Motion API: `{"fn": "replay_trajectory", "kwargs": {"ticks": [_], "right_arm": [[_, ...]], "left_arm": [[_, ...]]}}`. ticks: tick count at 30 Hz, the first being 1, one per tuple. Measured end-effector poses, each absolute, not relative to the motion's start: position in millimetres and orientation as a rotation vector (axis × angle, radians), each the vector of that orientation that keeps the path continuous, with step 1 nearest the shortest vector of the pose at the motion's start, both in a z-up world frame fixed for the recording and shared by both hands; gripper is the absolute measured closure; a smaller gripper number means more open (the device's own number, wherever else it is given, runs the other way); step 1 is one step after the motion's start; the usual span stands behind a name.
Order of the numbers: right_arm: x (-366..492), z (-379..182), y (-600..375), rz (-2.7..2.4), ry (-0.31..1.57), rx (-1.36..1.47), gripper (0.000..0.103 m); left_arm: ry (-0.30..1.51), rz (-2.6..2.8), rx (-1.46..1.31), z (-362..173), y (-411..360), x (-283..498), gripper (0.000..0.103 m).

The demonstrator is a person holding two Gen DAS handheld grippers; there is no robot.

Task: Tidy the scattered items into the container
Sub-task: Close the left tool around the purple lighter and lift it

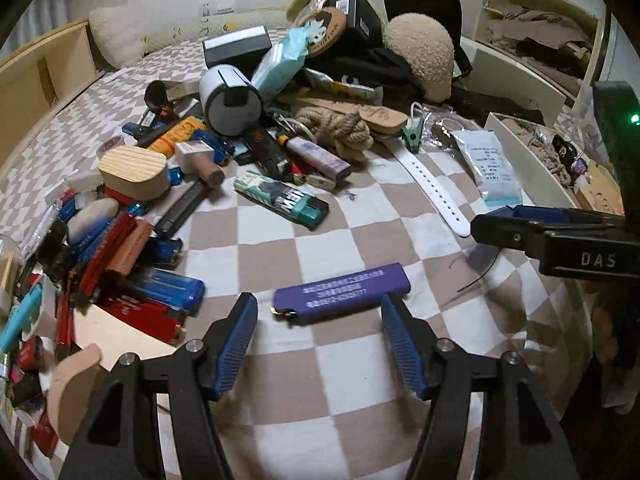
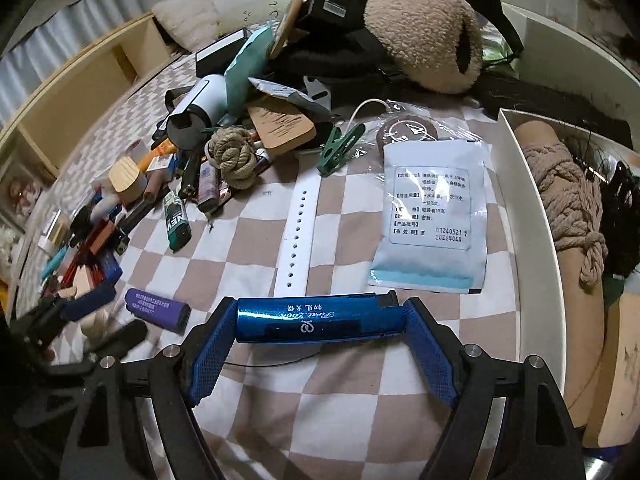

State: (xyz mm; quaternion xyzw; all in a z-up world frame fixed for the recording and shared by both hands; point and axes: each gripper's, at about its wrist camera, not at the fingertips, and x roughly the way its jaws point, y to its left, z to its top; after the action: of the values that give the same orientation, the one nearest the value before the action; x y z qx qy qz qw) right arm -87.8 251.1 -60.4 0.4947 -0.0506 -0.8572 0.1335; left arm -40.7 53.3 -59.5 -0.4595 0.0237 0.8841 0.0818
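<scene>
- White container [image 2: 516, 216]: it lies right of the bed's checked blanket [image 2: 340, 408], rope already inside. Carry your load over its near wall before letting go.
- Right claw [image 2: 320, 322]: clamped end-to-end on a blue lighter [image 2: 316, 318] with script lettering; keep it level.
- Left claw [image 1: 320, 312]: spread wide, empty, around the purple lighter [image 1: 344, 288] left of the container; its print is unreadable.
- "DAS" marks the right claw's body.

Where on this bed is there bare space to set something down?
Bare checkered blanket lies nearest the camera, behind the purple lighter, and between the teal lighter and white watch strap. The left pile and the back heap are crowded.
</scene>
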Motion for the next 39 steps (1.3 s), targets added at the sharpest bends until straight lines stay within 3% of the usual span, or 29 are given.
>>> {"fn": "replay_trajectory", "kwargs": {"ticks": [12, 14, 18, 35, 39], "right_arm": [[-90, -61, 261, -2.479, -0.239, 1.446, 0.02], [-90, -61, 262, -2.476, -0.254, 1.445, 0.02], [-91, -60, 264, -2.47, -0.281, 1.441, 0.02], [-91, -58, 272, -2.463, -0.35, 1.433, 0.02], [-88, -57, 273, -2.468, -0.353, 1.424, 0.02]], "left_arm": [[-0.157, 2.664, -1.403, -64, 60, -45, 0.038], [-0.22, 2.659, -1.387, -62, 61, -42, 0.023], [-0.264, 2.675, -1.355, -60, 69, -39, 0.013], [0.055, 2.788, -1.379, -77, 95, -44, 0.017], [0.057, 2.756, -1.372, -76, 92, -44, 0.028]]}}
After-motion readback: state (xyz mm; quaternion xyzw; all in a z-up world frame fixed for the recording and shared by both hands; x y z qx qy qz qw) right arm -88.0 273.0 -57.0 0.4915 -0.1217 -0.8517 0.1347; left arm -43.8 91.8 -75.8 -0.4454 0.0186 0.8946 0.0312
